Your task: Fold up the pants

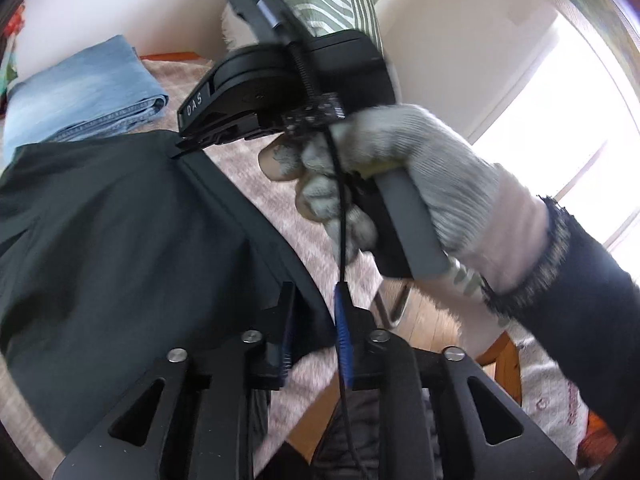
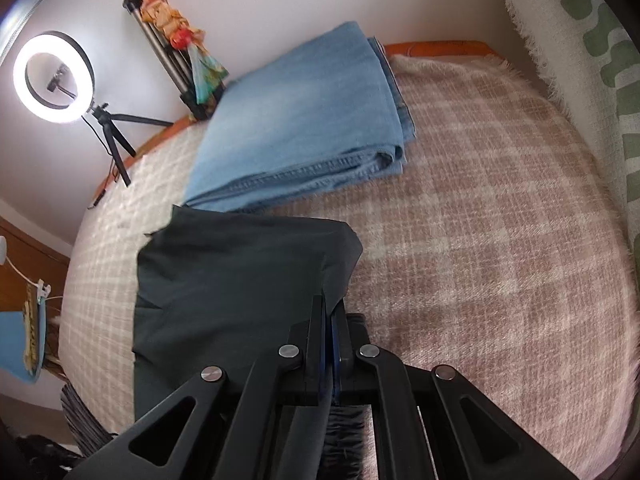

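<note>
You have the dark pants (image 2: pixel 240 280) lifted off the checked blanket (image 2: pixel 480 240), held along one edge by both tools. Your right gripper (image 2: pixel 330 332) has its jaws pressed together on a corner of the dark cloth, which runs up and away from the fingers. Your left gripper (image 1: pixel 312 336) has its jaws only partly closed, with the hem of the pants passing between them; whether it truly pinches the cloth you cannot tell from the left view.

By the look of it, you are partway through: the pants are gathered into a broad panel but not yet laid down as a tidy stack. The blue jeans (image 2: pixel 304 120) at the far side of the bed already lie folded, so the dark pair seems the one left to finish.

The left wrist view shows your gloved right hand (image 1: pixel 420 184) gripping the other tool's handle, and a bright window at the right. The right wrist view alone shows the ring light (image 2: pixel 54 76) at the far left and the open stretch of blanket to the right, where a fold could land.
</note>
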